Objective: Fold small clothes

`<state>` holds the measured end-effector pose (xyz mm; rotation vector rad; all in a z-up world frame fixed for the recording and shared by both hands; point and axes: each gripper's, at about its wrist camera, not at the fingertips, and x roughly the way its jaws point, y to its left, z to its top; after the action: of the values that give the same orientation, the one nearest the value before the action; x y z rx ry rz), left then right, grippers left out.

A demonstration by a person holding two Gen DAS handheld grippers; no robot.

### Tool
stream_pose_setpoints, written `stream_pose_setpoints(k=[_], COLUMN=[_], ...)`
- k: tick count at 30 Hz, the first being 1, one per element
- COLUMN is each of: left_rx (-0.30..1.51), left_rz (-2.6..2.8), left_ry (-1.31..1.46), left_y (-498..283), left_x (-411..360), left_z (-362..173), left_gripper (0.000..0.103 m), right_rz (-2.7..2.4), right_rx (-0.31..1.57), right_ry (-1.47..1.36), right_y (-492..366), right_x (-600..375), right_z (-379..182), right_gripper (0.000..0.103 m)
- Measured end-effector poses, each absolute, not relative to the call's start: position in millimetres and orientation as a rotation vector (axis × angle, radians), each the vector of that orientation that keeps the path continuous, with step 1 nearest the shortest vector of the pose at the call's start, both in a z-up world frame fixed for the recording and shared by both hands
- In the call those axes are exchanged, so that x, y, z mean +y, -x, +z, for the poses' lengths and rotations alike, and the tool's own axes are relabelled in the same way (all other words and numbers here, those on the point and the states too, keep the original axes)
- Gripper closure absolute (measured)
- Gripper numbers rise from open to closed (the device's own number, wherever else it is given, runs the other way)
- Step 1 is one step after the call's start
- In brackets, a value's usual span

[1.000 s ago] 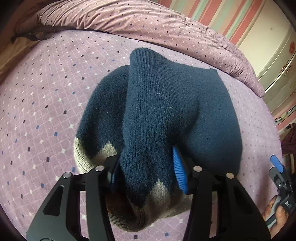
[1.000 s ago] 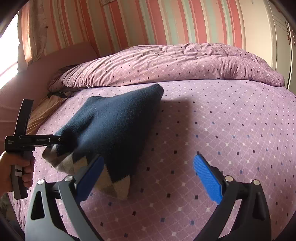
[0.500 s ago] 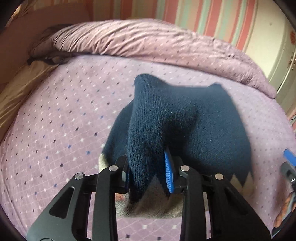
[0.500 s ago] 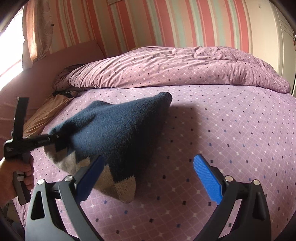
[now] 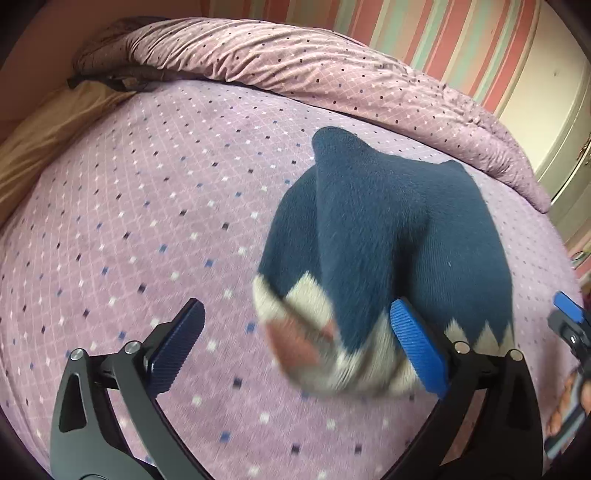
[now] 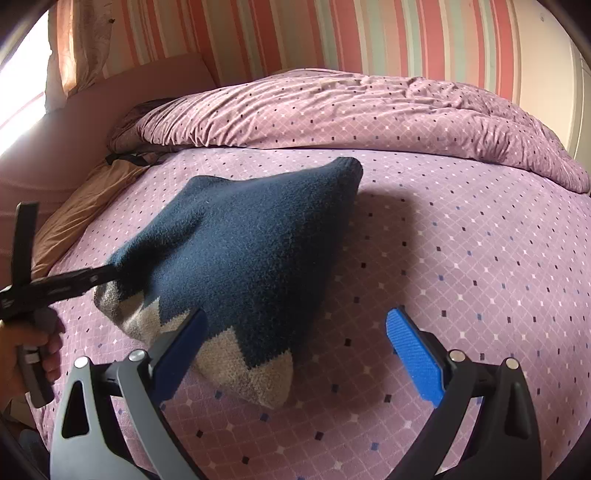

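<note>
Blue-padded fingers of the left gripper [image 5: 295,345] stand spread wide, having just been opening; the knitted hat [image 5: 388,240] lies partly between them, its pale cuff blurred by the right-hand pad, and neither pad presses on it. In the right wrist view the left gripper's dark fingers [image 6: 79,280] meet the hat's near-left corner, which stands lifted off the bed [image 6: 461,240]. The right gripper [image 6: 295,354] has its fingers spread wide too, with nothing between them; the hat's lower cuff corner lies just beyond its left finger, whether touching it I cannot tell.

One hat is in view: navy wool with a beige zigzag cuff, peaked at its far tip and resting on the mauve dotted sheet. Two grippers show, each with two fingers, and a person's hand [image 6: 33,350] holds the left one's handle.

Open sheet stretches to the right of the hat and in front of both grippers. Behind the hat, one rumpled duvet [image 6: 351,110] of the same print runs across the bed's far end. On the left the sheet ends at a tan cloth [image 6: 81,214] beside the pink headboard [image 6: 103,107]. Striped wallpaper [image 6: 332,33] rises beyond.
</note>
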<state>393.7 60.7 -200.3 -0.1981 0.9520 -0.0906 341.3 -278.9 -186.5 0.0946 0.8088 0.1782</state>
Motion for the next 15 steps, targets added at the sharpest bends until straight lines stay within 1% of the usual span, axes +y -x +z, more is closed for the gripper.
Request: stream_pose_setpoints(k=[5, 8, 12, 15], left_rx=[0.973, 1.023, 1.061, 1.084], left_rz=[-0.150, -0.191, -0.241, -0.268], left_ry=[0.336, 0.417, 0.493, 0.599], left_y=[-375.7, -370.1, -372.3, -382.0], left_x=[79.3, 80.6, 72.3, 72.1], left_z=[-209.6, -225.3, -242.6, -254.0], left_gripper=[0.003, 0.003, 0.003, 0.003], right_rz=[0.168, 0.175, 0.176, 0.176], right_rx=[0.818, 0.821, 0.826, 0.828], right_ry=[-0.088, -0.076, -0.074, -0.072], right_y=[-336.6, -333.1, -331.9, -332.7], right_x=[-276.8, -272.0, -269.7, -269.7], right_z=[-184.8, -182.6, -181.5, -181.3], right_gripper=[0.005, 0.005, 0.005, 0.005])
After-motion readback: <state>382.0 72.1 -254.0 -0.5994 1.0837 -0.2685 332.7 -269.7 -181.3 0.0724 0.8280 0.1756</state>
